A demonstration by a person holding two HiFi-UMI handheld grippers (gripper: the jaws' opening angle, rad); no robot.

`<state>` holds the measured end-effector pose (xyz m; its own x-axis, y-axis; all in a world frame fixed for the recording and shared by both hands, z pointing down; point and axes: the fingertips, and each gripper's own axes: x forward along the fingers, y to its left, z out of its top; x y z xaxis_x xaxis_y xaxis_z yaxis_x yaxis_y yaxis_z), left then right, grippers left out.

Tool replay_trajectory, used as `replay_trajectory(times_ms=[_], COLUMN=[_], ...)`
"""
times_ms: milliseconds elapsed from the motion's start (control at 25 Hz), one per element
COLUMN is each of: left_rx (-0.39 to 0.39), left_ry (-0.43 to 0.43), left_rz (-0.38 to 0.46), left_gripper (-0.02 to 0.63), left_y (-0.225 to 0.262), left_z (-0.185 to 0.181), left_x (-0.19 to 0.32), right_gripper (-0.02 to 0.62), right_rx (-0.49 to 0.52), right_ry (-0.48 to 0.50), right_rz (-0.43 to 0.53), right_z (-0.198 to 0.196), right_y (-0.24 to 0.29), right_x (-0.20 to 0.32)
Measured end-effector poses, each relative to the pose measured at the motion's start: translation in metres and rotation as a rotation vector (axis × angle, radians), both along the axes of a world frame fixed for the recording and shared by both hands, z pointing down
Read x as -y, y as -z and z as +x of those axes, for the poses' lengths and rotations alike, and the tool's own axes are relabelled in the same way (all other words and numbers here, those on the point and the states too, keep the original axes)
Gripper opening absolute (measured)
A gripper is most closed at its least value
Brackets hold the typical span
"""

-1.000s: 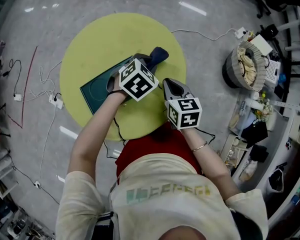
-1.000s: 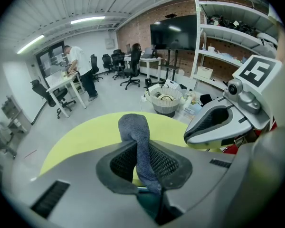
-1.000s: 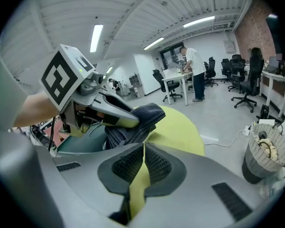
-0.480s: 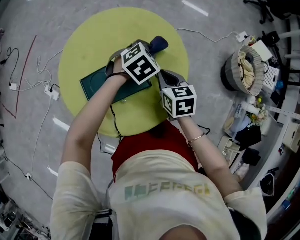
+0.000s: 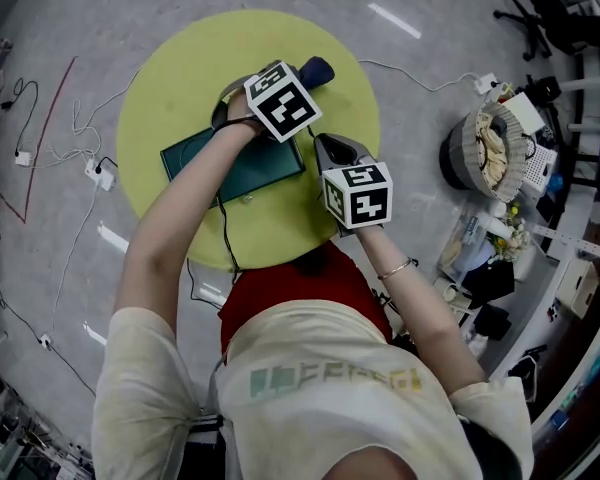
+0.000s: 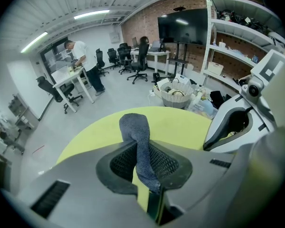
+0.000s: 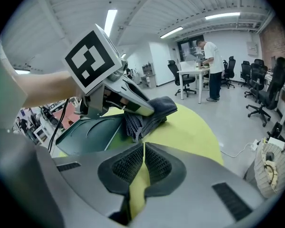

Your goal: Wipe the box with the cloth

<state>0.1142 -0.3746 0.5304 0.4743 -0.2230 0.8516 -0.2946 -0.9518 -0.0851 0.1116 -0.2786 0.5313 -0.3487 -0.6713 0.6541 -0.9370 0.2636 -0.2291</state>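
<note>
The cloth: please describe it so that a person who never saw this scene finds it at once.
Find the round yellow-green table. A flat dark green box lies on it, and at the box's far end the left tongs pinch the cloth. It is the only soft, crumpled, dark blue-grey thing there.

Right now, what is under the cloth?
The cloth, held by the left gripper, lies over the box edge and the yellow table. The box corner beneath it is hidden.
</note>
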Motion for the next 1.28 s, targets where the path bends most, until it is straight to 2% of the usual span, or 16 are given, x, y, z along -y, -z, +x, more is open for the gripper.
replay_trajectory(times_ms=[240, 520, 720, 840, 1160, 1280], left_rx=[0.003, -0.033, -0.052, -0.024, -0.029, 0.017], left_ry=[0.059, 0.197, 0.282, 0.331, 0.342, 0.335], left_rz=[0.002, -0.010, -0.023, -0.024, -0.091, -0.069], left_gripper=[0.071, 0.071, 0.071, 0.071, 0.071, 0.071], left_y=[0.002, 0.008, 0.009, 0.011, 0.009, 0.007], left_z=[-0.008, -0.034, -0.048, -0.065, -0.086, -0.095], left_x=[0.023, 0.045, 0.043, 0.042, 0.030, 0.025], right_gripper=[0.038, 0.038, 0.038, 0.038, 0.038, 0.038], right_rx=[-0.001, -0.004, -0.006, -0.010, -0.020, -0.024], right_ry=[0.014, 0.030, 0.019, 0.024, 0.058, 0.084], right_rz=[0.001, 0.002, 0.002, 0.006, 0.015, 0.016], right_z=[0.002, 0.000, 0.003, 0.002, -0.005, -0.009], right_y=[0.002, 0.004, 0.005, 0.006, 0.010, 0.012], right_x=[0.008, 0.012, 0.013, 0.015, 0.018, 0.015])
